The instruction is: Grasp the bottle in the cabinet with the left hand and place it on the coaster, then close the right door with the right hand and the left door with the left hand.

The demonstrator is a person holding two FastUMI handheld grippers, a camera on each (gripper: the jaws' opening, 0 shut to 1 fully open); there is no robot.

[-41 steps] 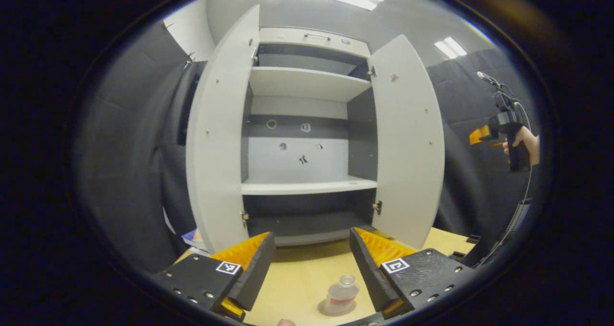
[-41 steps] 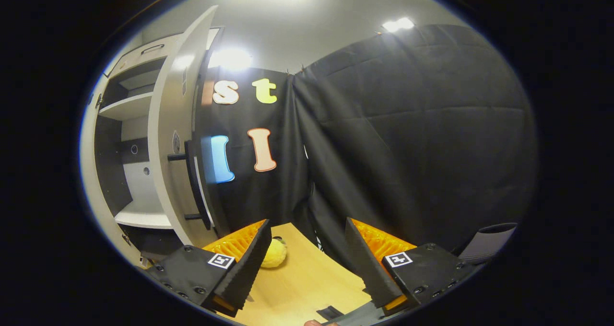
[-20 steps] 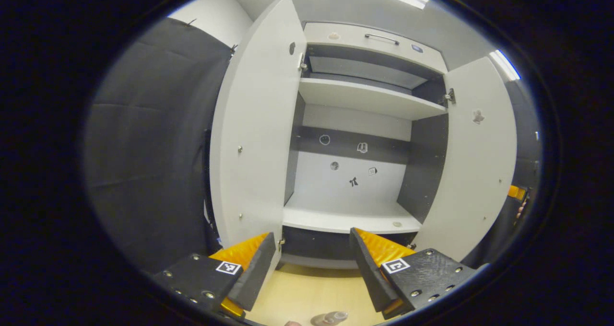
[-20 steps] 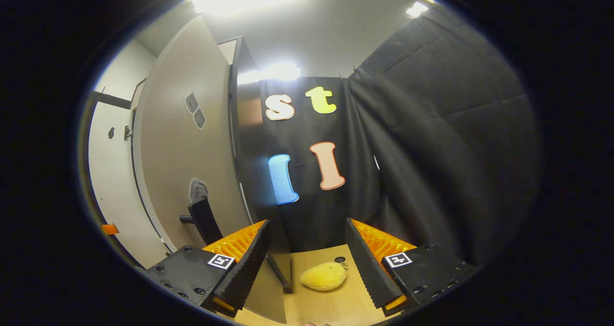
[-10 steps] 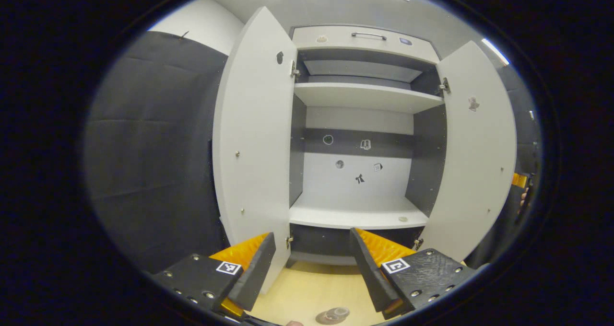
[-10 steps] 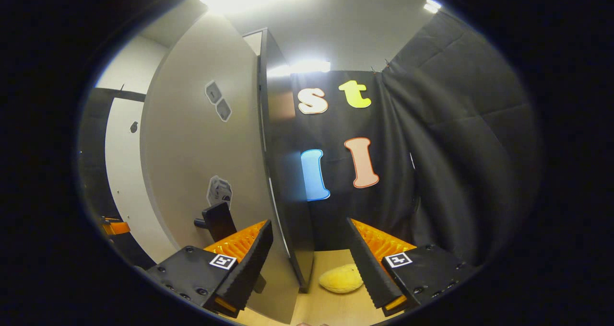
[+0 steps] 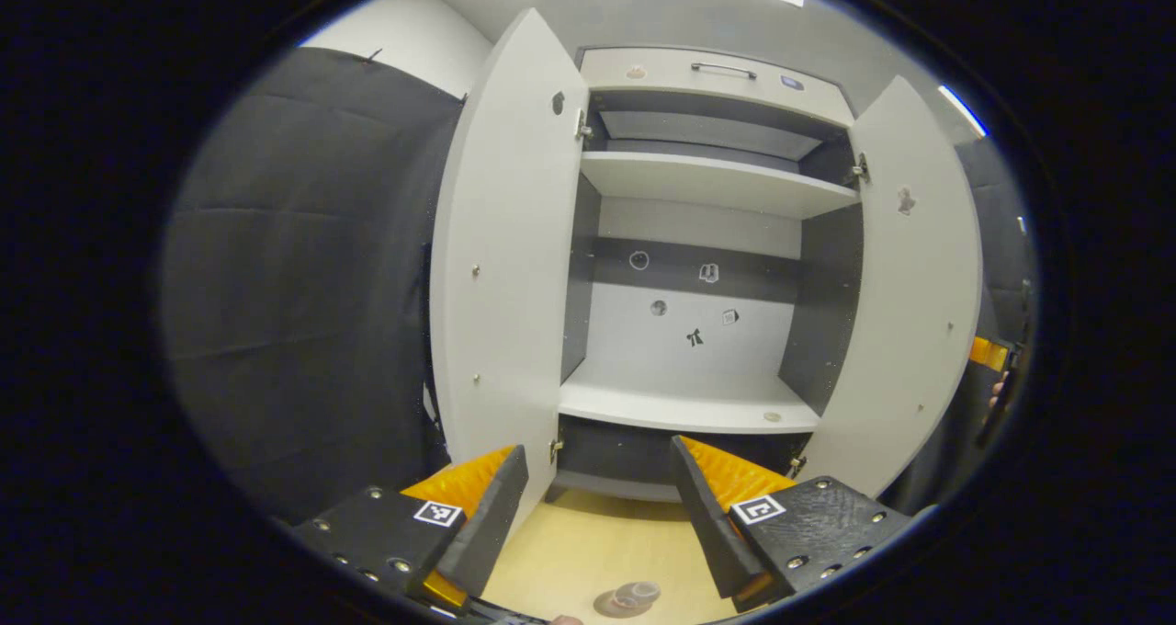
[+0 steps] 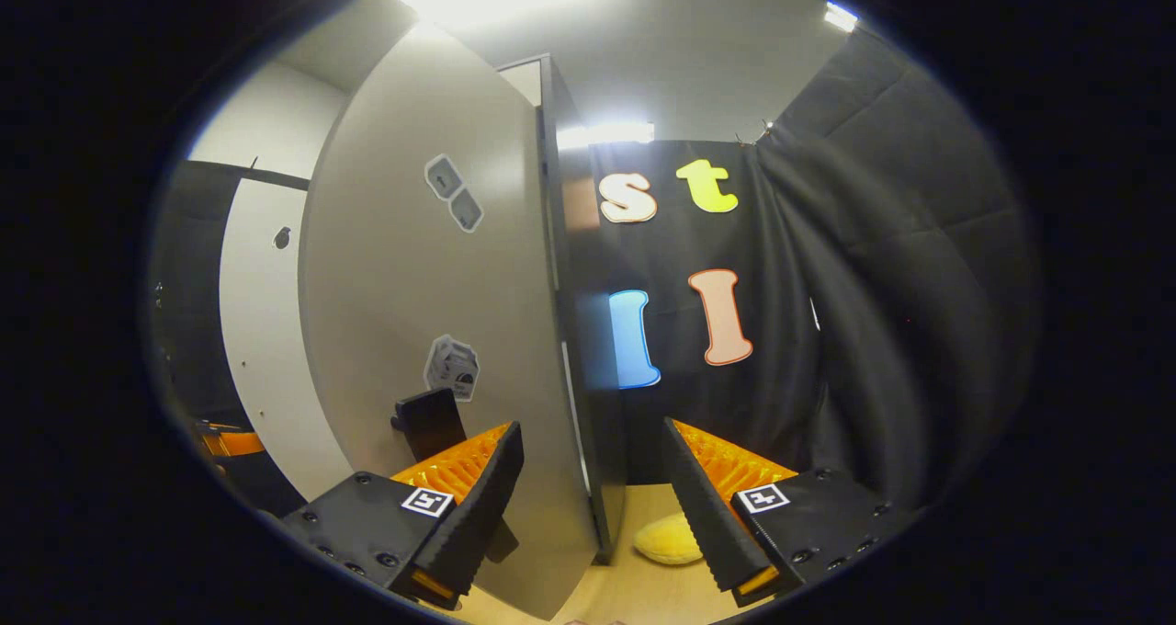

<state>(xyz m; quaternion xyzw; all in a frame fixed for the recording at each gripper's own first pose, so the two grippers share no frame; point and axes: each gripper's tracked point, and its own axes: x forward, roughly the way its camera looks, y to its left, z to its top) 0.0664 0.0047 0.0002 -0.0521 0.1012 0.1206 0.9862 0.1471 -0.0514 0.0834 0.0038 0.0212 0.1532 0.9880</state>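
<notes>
From my left gripper view I face the cabinet (image 7: 707,239) head on, both doors swung out toward me. The left door (image 7: 505,267) stands nearly edge-on to the opening, its free edge reaching down close to my left gripper (image 7: 597,505). The right door (image 7: 905,303) angles outward on the far side, and between the two door edges lies an open corridor of bare shelves. The lower shelf (image 7: 680,409) carries only a small round mark near its right end. Below it the wooden table (image 7: 588,551) runs toward me, open between my fingers.

In my right gripper view the right door (image 8: 441,331) is the biggest thing, its outer face turned to me, its free edge (image 8: 565,331) passing between my fingers. My right gripper (image 8: 593,505) is spread wide, gripping nothing; whether the left finger touches the door face I cannot tell. The dark door handle (image 8: 427,423) juts out just above that finger. To the right of the door edge there is open room up to the black cloth wall (image 8: 873,285).

My left gripper is likewise spread wide and holds nothing. The bottle (image 7: 634,596) stands on the coaster (image 7: 611,604) on the table, low between my left fingers. A yellow plush toy (image 8: 671,539) lies on the table just past the door's edge, beside my right finger.
</notes>
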